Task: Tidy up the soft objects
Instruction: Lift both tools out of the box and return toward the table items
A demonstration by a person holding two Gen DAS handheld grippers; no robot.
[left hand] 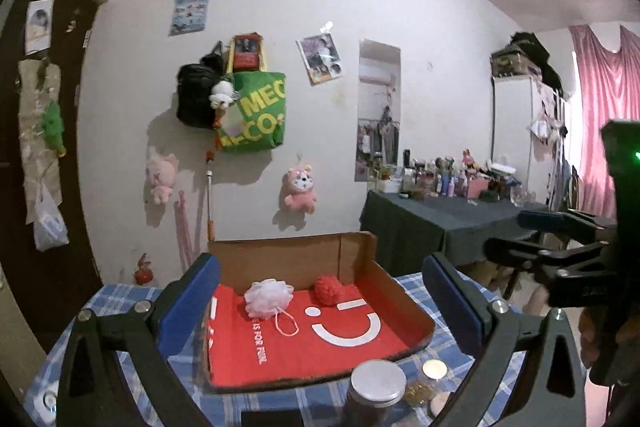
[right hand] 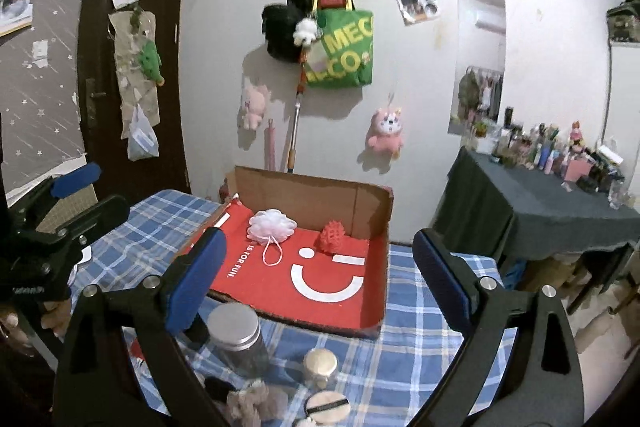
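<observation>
Here, frilly white mesh bath pouf (right hand: 272, 225) and bumpy red ball (right hand: 331, 236) lie inside shallow red-lined cardboard box (right hand: 382, 279) on blue plaid desk (right hand: 416, 307). Left gripper (left hand: 320, 307) and right gripper (right hand: 320, 283) gape wide, empty. Fuzzy beige object (right hand: 256, 401) cut off below.

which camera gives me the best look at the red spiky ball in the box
The right wrist view: the red spiky ball sits unobstructed by the back wall of the cardboard box, its spikes distinct. The left wrist view shows it too, but blurrier.
</observation>
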